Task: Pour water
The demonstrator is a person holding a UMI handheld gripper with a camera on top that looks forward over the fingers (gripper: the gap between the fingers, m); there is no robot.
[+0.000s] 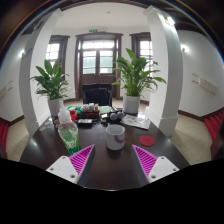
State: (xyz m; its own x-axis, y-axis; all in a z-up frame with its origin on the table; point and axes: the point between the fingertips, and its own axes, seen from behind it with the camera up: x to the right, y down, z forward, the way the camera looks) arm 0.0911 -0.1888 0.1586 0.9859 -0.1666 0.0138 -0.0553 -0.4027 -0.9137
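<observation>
While the tool [111,160] hangs with fingers apart and empty, the pour has not begun.
Plastic bottle [67,132] stands upright on the dark tabletop [110,172], just ahead of the left finger, left of the centre line. White mug [116,137] sits ahead between the fingers, right of the bottle. Bottle's long axis is vertical; likely next move is left-forward to grasp it.
</observation>
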